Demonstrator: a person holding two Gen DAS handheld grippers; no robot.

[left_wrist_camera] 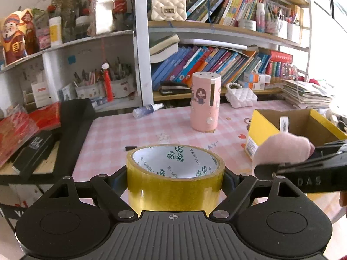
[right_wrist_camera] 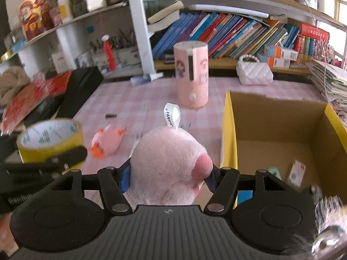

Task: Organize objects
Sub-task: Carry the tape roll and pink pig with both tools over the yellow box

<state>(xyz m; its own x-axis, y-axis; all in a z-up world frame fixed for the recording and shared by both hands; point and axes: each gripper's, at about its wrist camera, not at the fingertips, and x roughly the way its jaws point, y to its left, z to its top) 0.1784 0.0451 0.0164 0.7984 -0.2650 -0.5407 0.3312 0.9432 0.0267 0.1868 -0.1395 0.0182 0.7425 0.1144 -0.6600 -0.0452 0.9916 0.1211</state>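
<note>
My left gripper (left_wrist_camera: 175,179) is shut on a roll of yellow tape (left_wrist_camera: 175,179), held above the pink checked table (left_wrist_camera: 130,134); the same tape roll (right_wrist_camera: 49,139) appears at the left of the right wrist view. My right gripper (right_wrist_camera: 169,173) is shut on a pink plush toy (right_wrist_camera: 169,162) with a white label loop, just left of an open cardboard box (right_wrist_camera: 279,130) with yellow edges. That plush toy (left_wrist_camera: 282,151) and the box (left_wrist_camera: 303,123) lie to the right in the left wrist view. A second small pink plush (right_wrist_camera: 108,140) lies on the table.
A tall pink cylinder (left_wrist_camera: 205,101) stands mid-table, with a spray bottle (left_wrist_camera: 147,109) and a white quilted purse (left_wrist_camera: 240,96) behind it. Bookshelves fill the back. Black and red boxes (left_wrist_camera: 43,130) sit at the left; stacked papers (left_wrist_camera: 308,93) at the right. Small items lie inside the box.
</note>
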